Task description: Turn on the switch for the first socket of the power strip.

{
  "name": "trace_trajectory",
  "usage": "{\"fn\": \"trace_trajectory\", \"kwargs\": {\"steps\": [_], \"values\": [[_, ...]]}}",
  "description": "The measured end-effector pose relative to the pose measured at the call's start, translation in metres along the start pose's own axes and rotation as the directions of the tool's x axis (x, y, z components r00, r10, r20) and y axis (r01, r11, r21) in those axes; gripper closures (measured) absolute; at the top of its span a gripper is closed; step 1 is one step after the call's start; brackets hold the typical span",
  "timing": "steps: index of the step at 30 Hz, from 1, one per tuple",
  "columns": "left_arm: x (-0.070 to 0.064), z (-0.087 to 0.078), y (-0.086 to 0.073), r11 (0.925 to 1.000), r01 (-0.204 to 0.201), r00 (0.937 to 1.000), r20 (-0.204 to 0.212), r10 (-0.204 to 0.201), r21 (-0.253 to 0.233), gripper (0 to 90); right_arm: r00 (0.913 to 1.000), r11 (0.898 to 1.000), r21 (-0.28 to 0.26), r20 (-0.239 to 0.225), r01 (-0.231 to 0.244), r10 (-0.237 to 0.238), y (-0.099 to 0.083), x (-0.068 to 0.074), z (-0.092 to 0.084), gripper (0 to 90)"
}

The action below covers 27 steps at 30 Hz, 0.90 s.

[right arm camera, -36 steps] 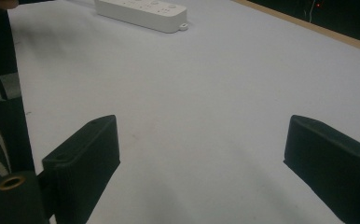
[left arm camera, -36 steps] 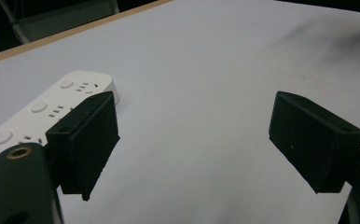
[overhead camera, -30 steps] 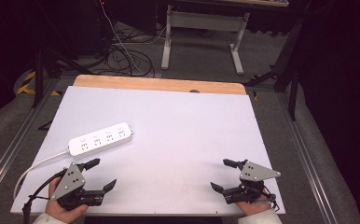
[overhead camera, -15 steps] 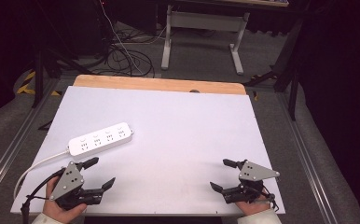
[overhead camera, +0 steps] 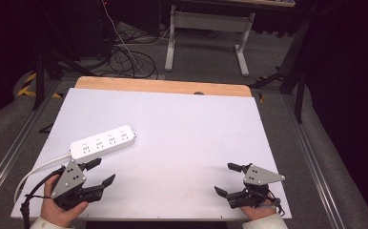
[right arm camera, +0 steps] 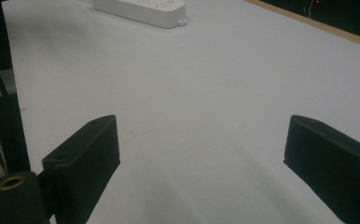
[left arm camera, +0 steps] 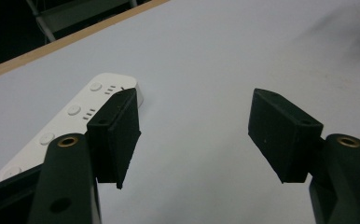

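At the near edge of the white table, the left gripper rests with jaws spread wide, gripping nothing. The right gripper, near the opposite corner, is likewise wide and empty. Just beyond the left gripper's far jaw lies the white power strip, its cord trailing past that hand; it sits well apart from the right jaws.

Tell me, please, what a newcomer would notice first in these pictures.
First, the white power strip, lying at an angle on the left half of the white table, its cable running off the near left edge. Then the two black tools at the near edge, the left tool and the right tool, both open and holding nothing.
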<state>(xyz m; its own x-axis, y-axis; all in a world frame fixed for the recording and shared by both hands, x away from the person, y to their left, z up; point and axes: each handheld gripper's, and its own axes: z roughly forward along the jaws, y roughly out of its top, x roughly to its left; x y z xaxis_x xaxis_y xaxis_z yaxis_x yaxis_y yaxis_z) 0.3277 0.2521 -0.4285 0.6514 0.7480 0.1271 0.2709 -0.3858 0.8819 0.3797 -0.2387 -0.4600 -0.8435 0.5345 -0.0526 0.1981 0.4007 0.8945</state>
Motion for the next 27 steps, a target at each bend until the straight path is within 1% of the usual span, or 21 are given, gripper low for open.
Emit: {"fn": "trace_trajectory", "kwargs": {"steps": [2,8,12,16,19,22,23,25,27], "values": [[0.001,0.000,0.002,0.9999,0.010,0.9999,0.006,-0.010,0.006,34.6,1.0000,1.000,-0.004,0.000,-0.001,0.001,0.000,0.000,0.000,10.8],[0.005,0.000,0.009,0.9999,0.006,0.9996,0.027,-0.006,0.008,34.6,1.0000,1.000,-0.001,-0.004,0.001,-0.001,0.000,0.000,0.001,10.8],[0.008,0.001,0.014,1.0000,0.001,0.9995,0.033,-0.001,0.007,34.7,1.0000,1.000,-0.001,-0.004,0.001,-0.001,0.000,0.000,0.001,10.8],[0.012,0.000,0.019,0.9999,-0.012,0.9993,0.034,0.012,0.005,34.7,1.0000,1.000,0.003,-0.004,0.004,-0.004,-0.001,0.000,0.001,10.7],[0.015,-0.001,0.022,1.0000,-0.006,0.9993,0.037,0.006,0.001,34.7,1.0000,1.000,0.006,-0.003,0.003,-0.003,-0.001,0.000,0.001,10.8],[0.019,-0.001,0.026,1.0000,-0.008,0.9995,0.031,0.008,-0.003,34.7,1.0000,1.000,0.005,-0.004,0.002,-0.002,-0.001,0.000,0.001,10.7],[0.020,-0.001,0.027,1.0000,-0.002,0.9993,0.038,0.002,-0.002,34.7,1.0000,1.000,0.006,-0.006,0.001,-0.001,-0.001,0.000,0.001,10.7],[0.021,0.000,0.028,1.0000,-0.006,0.9993,0.036,0.006,0.000,34.7,1.0000,1.000,0.007,-0.007,0.001,-0.001,-0.001,0.000,0.001,10.7],[0.023,0.001,0.030,1.0000,-0.003,0.9990,0.045,0.003,0.006,34.7,1.0000,1.000,0.007,-0.008,0.002,-0.002,-0.001,0.000,0.002,10.7]]}}
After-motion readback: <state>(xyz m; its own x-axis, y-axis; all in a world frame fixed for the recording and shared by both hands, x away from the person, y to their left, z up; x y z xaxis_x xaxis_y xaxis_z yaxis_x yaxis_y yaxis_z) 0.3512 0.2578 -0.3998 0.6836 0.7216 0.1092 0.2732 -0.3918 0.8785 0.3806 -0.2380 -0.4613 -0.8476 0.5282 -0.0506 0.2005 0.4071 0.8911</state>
